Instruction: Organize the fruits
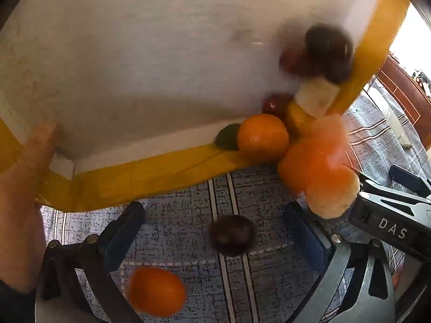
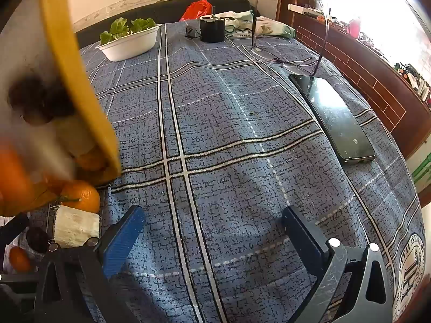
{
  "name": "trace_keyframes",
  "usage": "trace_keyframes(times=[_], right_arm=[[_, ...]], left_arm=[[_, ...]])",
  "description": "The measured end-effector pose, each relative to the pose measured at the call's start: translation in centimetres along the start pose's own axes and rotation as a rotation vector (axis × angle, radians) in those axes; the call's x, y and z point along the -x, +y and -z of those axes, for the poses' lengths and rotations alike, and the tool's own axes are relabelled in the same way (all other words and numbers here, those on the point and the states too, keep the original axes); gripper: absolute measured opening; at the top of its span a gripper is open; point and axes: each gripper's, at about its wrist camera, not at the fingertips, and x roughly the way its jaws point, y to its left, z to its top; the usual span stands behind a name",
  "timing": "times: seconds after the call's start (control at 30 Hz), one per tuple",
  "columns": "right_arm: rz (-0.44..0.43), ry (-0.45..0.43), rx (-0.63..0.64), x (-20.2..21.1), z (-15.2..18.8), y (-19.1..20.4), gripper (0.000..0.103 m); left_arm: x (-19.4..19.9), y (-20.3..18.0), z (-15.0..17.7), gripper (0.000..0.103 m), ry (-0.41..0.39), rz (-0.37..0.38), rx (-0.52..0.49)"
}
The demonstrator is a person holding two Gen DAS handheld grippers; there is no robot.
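Woven cloth tablecloth (image 2: 229,140), glossy glass phone (image 2: 334,118), matt foam bowl (image 2: 129,45)

Blue plaid cloth (image 2: 229,134) (orange fruit (image 1: 262,137))

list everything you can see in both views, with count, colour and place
tray: one, white with a yellow rim, tilted, fruit spilling off its corner
oranges: at least four, orange, one at the tray corner, blurred ones tumbling, one on the cloth
dark round fruits: at least three, deep purple-brown, blurred in the tray and one on the cloth
white chunk: one, on the cloth by an orange
tablecloth: one, blue plaid
bowl of lettuce: one, white with green leaves, far end
phone: one, black, right side
black pot: one, far end
red bag: one, behind the table
hand: one, bare, gripping the tray edge
left gripper: jaws open, empty
right gripper: jaws open, empty
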Motion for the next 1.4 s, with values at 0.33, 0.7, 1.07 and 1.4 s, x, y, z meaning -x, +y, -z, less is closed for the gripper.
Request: trace_keyframes(times=[0.33,0.7,1.07,1.4], right_arm=[[0.017,-0.002,0.009,-0.3,0.0,-0.2,0.103],[0.019,-0.003,0.01,-0.2,-0.1,0.0,0.103],[0.019,-0.003,0.01,-0.2,-0.1,0.0,0.103],[0.019,-0.003,0.009,-0.2,-0.1,0.0,0.103]], left_arm=[[0.6,-0.8,-0.2,0.103,0.0,0.0,0.001],[0.9,-0.3,-0.2,0.103,0.0,0.002,0.002],[0.6,0.1,0.0,0.103,0.0,0.003,0.003],[0.6,0.1,0.0,0.103,0.0,0.002,0.003]])
